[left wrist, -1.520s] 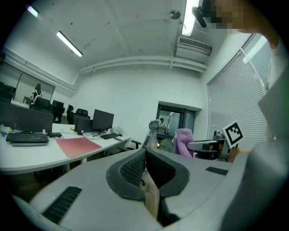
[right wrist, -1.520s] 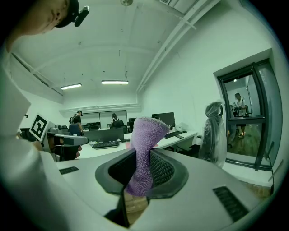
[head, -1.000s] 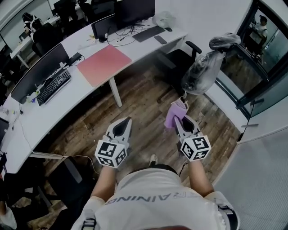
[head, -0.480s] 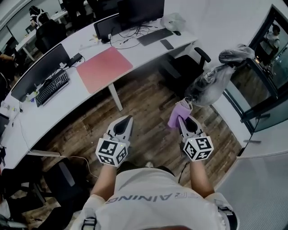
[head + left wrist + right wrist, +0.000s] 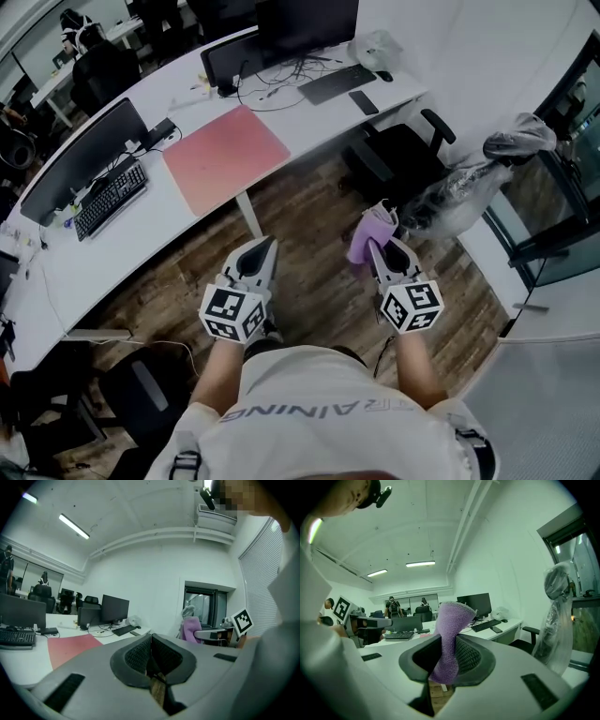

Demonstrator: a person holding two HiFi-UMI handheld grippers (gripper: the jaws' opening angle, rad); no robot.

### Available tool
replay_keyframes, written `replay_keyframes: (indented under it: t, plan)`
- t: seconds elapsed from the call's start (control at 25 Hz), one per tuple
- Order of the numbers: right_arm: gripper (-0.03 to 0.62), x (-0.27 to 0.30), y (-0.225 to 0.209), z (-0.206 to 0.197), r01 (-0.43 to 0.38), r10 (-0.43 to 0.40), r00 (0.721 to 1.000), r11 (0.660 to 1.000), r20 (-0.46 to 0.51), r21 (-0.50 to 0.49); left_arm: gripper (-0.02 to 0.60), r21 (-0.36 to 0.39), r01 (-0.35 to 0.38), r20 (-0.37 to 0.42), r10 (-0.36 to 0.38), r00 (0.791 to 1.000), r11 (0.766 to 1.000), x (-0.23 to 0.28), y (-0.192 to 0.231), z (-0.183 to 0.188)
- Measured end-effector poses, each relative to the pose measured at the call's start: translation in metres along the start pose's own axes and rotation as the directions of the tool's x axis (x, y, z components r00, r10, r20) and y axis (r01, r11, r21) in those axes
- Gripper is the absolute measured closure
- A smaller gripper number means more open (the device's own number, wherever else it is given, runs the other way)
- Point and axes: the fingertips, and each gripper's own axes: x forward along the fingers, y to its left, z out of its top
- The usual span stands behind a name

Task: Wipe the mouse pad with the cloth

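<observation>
Across the wooden floor point(image 5: 309, 211) from the person, a pink mouse pad point(image 5: 225, 155) lies flat on a long white desk point(image 5: 56, 262), well away from both grippers. Its long axis follows the desk's front edge, running from lower left to upper right in the head view, and one long side sits right at that edge. A keyboard point(image 5: 111, 186) and a dark monitor point(image 5: 80, 155) stand to the pad's left. A second keyboard point(image 5: 337, 82), another monitor point(image 5: 281, 28) and a loop of cables point(image 5: 272, 84) sit beyond its far corner. A white desk leg point(image 5: 251, 214) drops to the floor below the pad. A black office chair point(image 5: 403, 155) stands at the desk's right end, and beside it is something wrapped in clear plastic point(image 5: 469, 183), possibly another chair.

The left gripper point(image 5: 151, 638) is held over the floor with its jaws pressed together and nothing between them. The right gripper point(image 5: 449, 641) is clamped on a purple cloth point(image 5: 451, 618). The cloth stands up out of the jaws with its long axis along them, and its free end points ahead, toward the desk. Both grippers are at about the same height, side by side in front of the person's torso.
</observation>
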Motion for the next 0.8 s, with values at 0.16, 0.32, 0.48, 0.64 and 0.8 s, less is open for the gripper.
replay_keyframes:
  t: [0.16, 0.32, 0.48, 0.64, 0.8]
  plan:
    - [0.499, 0.051, 0.013, 0.014, 0.004, -0.004, 1.000, 1.000, -0.001, -0.005, 0.549, 0.009, 0.011, 0.003, -0.012, 1.000, 1.000, 0.011, 0.049, 0.016]
    - [0.499, 0.108, 0.037, 0.022, -0.021, 0.021, 1.000, 1.000, -0.004, -0.009, 0.549, -0.001, -0.022, 0.003, 0.023, 1.000, 1.000, 0.012, 0.110, 0.024]
    - [0.499, 0.164, 0.064, 0.022, -0.054, 0.054, 0.998, 0.998, -0.030, -0.012, 0.549, -0.016, -0.057, 0.006, 0.057, 0.998, 0.998, 0.009, 0.167, 0.029]
    - [0.499, 0.216, 0.090, 0.025, -0.086, 0.086, 0.996, 0.996, -0.037, -0.007, 0.549, -0.028, -0.095, 0.001, 0.095, 0.995, 0.995, 0.002, 0.220, 0.032]
    - [0.499, 0.257, 0.113, 0.024, -0.122, 0.121, 0.991, 0.993, -0.049, -0.008, 0.549, -0.036, -0.131, 0.000, 0.131, 0.991, 0.991, 0.000, 0.263, 0.035]
